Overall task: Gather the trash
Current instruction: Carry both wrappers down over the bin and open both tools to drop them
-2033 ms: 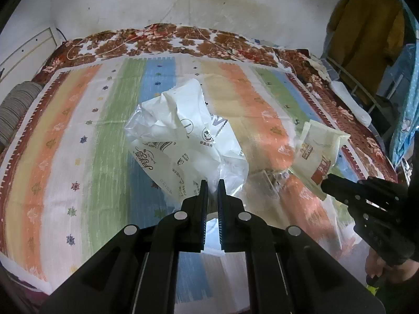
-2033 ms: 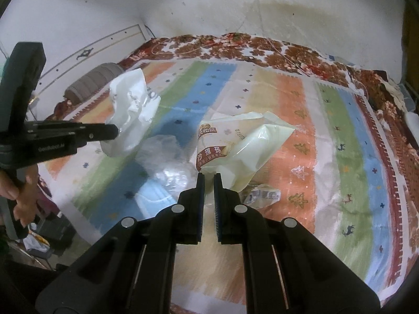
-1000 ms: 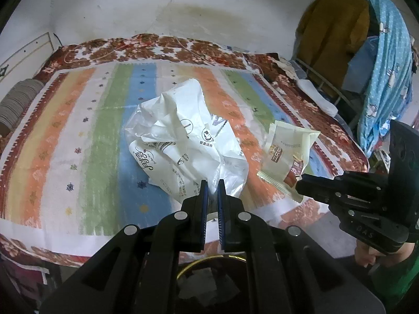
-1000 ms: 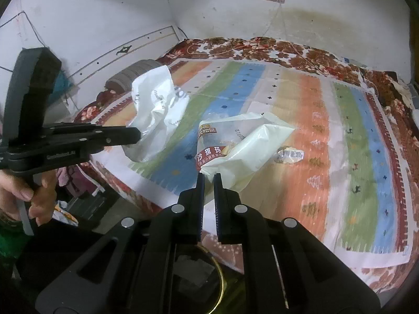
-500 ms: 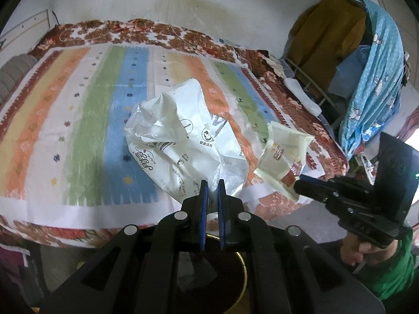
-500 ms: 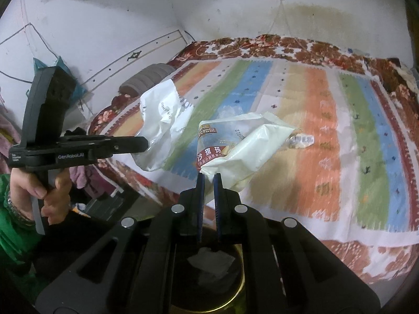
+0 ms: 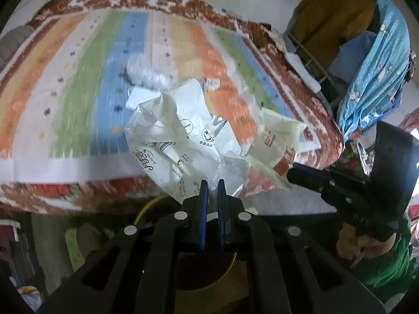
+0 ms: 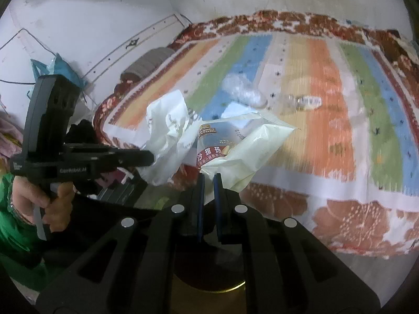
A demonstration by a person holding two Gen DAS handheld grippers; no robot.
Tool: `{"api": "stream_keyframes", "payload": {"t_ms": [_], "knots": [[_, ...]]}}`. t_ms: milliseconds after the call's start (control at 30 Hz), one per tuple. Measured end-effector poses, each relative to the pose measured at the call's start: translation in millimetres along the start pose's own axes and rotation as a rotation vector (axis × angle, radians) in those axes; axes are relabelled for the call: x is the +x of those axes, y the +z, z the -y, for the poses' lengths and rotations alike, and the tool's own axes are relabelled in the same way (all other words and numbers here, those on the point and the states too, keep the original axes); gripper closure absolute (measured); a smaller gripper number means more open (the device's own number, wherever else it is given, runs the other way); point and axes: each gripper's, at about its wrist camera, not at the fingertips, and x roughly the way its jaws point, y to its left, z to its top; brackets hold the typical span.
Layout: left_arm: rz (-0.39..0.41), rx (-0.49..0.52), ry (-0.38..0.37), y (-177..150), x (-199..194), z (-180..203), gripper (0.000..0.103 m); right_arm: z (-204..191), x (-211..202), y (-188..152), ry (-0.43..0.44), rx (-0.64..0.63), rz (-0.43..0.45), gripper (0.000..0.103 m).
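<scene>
over the last two seconds both tools have swung off the bed (image 7: pixel 78 162) and out past its edge; a bin (image 7: pixel 157 204) with a yellow rim, not in view two seconds back, now sits right under them, mostly hidden by the tool bodies. that reads as the carry nearly done — what seems left is the drop, though how well each piece lines up over the opening can't be told from here.

the left gripper (image 7: pixel 210 183) has its jaws narrow, pinched on the lower edge of a crumpled white plastic bag (image 7: pixel 180 141), which hangs free in the air above the bin rim, touching nothing else that shows. the right gripper (image 8: pixel 207 178) is likewise nearly closed, nipping the bottom corner of a cream snack wrapper (image 8: pixel 235 151) with a red label; the wrapper stands up from the jaws and is just beside the white bag, the two possibly brushing.

more trash is left on the bed: a clear crinkled plastic lump (image 8: pixel 243 91) on the blue stripe and a small clear bottle (image 8: pixel 303 102) near the orange one — both well apart from the grippers, both blurred.
</scene>
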Motion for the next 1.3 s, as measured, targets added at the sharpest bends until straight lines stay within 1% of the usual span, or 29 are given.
{"api": "stream_keyframes", "payload": {"t_ms": [167,333,400,433,500,567,633,867,1033,1067,1100,1133,1167,1233,1300], "knots": [[-0.079,-0.005,0.012,-18,12,-3,0.097,3,14,-15,-0.003,0.022,-0.078,0.097],[-0.147,-0.012,0.019,-28,24,-6,0.097,0,29,-30,0.016,0.027,-0.162,0.097],[-0.183,-0.003,0.042,-34,31,-5,0.097,-1,33,-35,0.016,0.026,-0.190,0.097],[-0.202,-0.002,0.042,-36,35,-5,0.097,-2,35,-38,0.011,0.024,-0.203,0.097],[-0.243,0.012,0.056,-42,44,-3,0.097,-2,41,-44,-0.016,0.034,-0.227,0.096],[-0.295,0.025,0.079,-48,55,-1,0.097,1,47,-50,-0.016,0.055,-0.254,0.096],[-0.329,0.027,0.087,-53,62,-2,0.097,2,53,-54,-0.012,0.068,-0.285,0.096],[-0.436,-0.028,0.077,-64,81,-11,0.097,6,77,-69,-0.002,0.115,-0.397,0.096],[-0.484,-0.043,0.070,-71,89,-11,0.096,6,87,-75,-0.011,0.117,-0.444,0.095],[-0.493,-0.047,0.064,-72,91,-10,0.095,7,89,-76,-0.011,0.124,-0.452,0.093],[-0.500,-0.054,0.064,-72,92,-11,0.093,8,90,-76,-0.010,0.135,-0.458,0.089],[-0.503,-0.063,0.063,-72,92,-13,0.089,10,91,-77,-0.012,0.145,-0.462,0.078],[-0.500,-0.083,0.061,-71,92,-16,0.087,12,93,-79,-0.014,0.157,-0.471,0.071],[-0.495,-0.118,0.055,-70,93,-20,0.081,15,97,-82,0.003,0.184,-0.493,0.069],[-0.482,-0.131,0.076,-69,92,-22,0.080,15,98,-82,0.004,0.191,-0.499,0.069]]}}
